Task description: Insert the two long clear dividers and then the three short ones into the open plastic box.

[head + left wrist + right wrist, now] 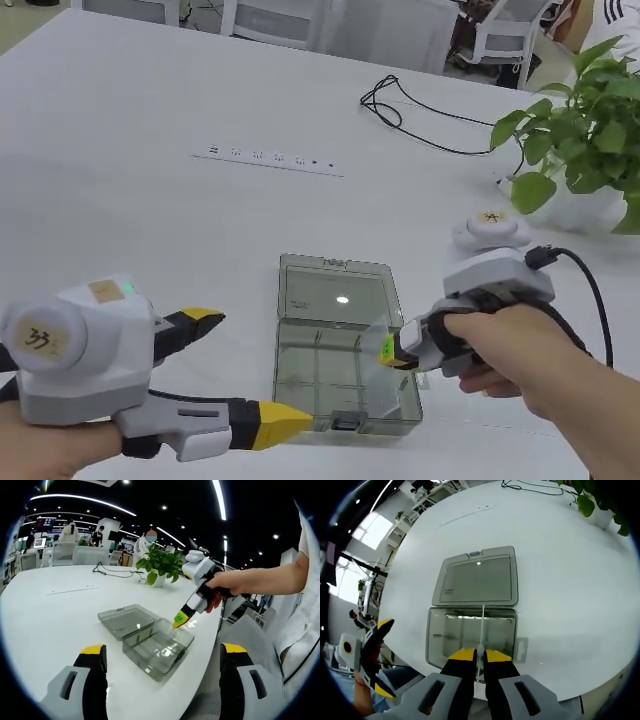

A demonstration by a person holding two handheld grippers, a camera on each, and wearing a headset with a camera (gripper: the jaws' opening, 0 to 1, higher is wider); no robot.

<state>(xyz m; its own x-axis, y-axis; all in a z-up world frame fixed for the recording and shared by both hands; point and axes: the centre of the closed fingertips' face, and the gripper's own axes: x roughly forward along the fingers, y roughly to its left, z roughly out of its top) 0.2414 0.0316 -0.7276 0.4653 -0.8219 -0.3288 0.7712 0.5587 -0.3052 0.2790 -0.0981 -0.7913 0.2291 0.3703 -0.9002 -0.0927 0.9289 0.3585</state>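
Right claw [480, 655] is pinched tight on a thin clear divider [482, 627] and holds it up on its edge over the box. Left claw [245, 370] has its two yellow tips wide apart with nothing between them. It hangs just in front of the box, near the front left corner.

The big white tabletop [120, 200] carries everything. On it sits the open plastic box [395, 412], with its lid [335, 290] lying flat behind the deep part. Faint lines cross inside the deep part, so I think some dividers already stand in there. The plastic is so clear that I cannot count them.

The held divider runs from the front wall toward the lid side, the short way across the box. So I think it is one of the short ones, and the step in hand is putting a short one in. Its far end looks low down near the back wall, but I cannot tell if it sits in a slot yet.

The next move needs care. The divider must stand straight up and line up with the little slots on both walls, then go down gently until it sits level. Only then should the right claw let go. The box looks light and may slide, so the left claw could press on its rim to hold it in place.
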